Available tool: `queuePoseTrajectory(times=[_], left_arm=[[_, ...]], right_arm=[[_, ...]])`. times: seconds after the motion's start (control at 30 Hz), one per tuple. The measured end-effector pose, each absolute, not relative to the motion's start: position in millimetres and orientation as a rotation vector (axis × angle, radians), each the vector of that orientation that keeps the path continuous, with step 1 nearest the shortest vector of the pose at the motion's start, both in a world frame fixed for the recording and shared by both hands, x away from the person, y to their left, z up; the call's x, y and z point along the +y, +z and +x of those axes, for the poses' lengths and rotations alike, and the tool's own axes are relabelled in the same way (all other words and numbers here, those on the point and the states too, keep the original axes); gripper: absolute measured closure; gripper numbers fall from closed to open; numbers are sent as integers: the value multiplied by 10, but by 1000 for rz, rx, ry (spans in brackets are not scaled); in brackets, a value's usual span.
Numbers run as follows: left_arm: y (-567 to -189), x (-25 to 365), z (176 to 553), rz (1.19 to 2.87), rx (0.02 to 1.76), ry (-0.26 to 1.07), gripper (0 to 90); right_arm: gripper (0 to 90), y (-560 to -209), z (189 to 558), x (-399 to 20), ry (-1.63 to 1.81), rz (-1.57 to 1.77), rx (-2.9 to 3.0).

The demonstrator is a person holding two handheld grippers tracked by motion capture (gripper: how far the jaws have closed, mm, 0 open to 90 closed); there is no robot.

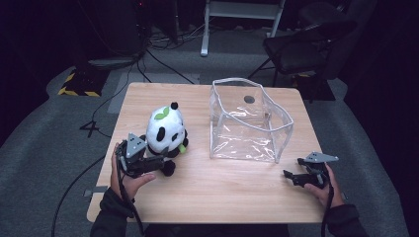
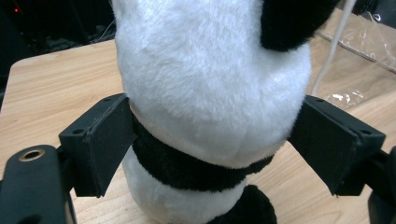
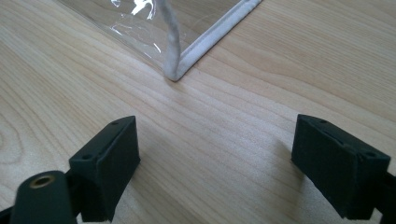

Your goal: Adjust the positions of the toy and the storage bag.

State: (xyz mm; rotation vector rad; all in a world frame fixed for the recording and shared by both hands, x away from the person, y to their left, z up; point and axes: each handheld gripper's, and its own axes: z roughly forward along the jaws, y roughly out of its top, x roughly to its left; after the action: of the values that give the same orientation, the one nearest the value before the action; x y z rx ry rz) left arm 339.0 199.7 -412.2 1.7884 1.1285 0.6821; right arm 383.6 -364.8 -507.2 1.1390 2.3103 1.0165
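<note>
- High view: a light wooden counter (image 1: 207, 192) stands on grey carpet in a dark room, with cables on the floor, a black chair (image 1: 306, 44) behind its far right corner and a white frame (image 1: 242, 15) farther back.
- High view: a plush panda (image 1: 165, 131) sits upright on the left half of the counter, and a clear plastic bag (image 1: 247, 121) with white piping stands open-topped on the right half, well apart from the panda.
- High view: the left gripper (image 1: 160, 165) lies low at the panda's near side, jaws at the toy's base; the left hand (image 1: 123, 180) holds it from behind, forearm coming in from the bottom edge.
- High view: the right gripper (image 1: 291, 176) sits near the counter's right edge, just beside the bag's near right corner and apart from it, held by the right hand (image 1: 323, 190).
- Left gripper view: the panda fills the space between the two black jaws, which stand wide apart on either side of its white body at the black band; whether the pads touch the fur is hard to tell. The bag's edge shows at upper right.
- Right gripper view: the jaws are spread wide over bare wood with nothing between them; the bag's white-piped corner (image 3: 175, 70) lies ahead, beyond the jaw tips.
</note>
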Motion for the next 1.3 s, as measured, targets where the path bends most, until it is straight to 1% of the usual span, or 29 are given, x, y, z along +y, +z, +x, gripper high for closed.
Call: queuePoseTrajectory(times=[0.1, 0.13, 0.47, 0.53, 0.7, 0.83, 0.87, 1.03, 1.3], left_arm=[[-4155, 1990, 3468, 1813, 1140, 676, 53], [-4200, 2000, 3531, 1804, 1146, 644, 0], [-4289, 1943, 3691, 1810, 1107, 598, 0], [-4308, 1923, 3710, 1807, 1097, 621, 0], [-4336, 1897, 3715, 1804, 1097, 617, 2], [-4335, 1850, 3718, 1781, 1118, 655, 0], [-4334, 1805, 3721, 1770, 1133, 686, 0], [-4342, 1717, 3734, 1783, 1116, 734, 0], [-4422, 1648, 3813, 1767, 1140, 729, 0]], right_arm=[[150, -5072, 3836, -3648, 1016, 1139, 2310], [149, -5072, 3836, -3648, 1017, 1139, 2310], [150, -5072, 3836, -3648, 1017, 1139, 2310], [150, -5072, 3836, -3648, 1017, 1139, 2310], [149, -5072, 3836, -3648, 1017, 1139, 2311], [150, -5072, 3836, -3648, 1017, 1139, 2310], [150, -5072, 3836, -3648, 1017, 1139, 2310], [150, -5072, 3836, -3648, 1017, 1139, 2311], [150, -5072, 3836, -3648, 1016, 1139, 2310]])
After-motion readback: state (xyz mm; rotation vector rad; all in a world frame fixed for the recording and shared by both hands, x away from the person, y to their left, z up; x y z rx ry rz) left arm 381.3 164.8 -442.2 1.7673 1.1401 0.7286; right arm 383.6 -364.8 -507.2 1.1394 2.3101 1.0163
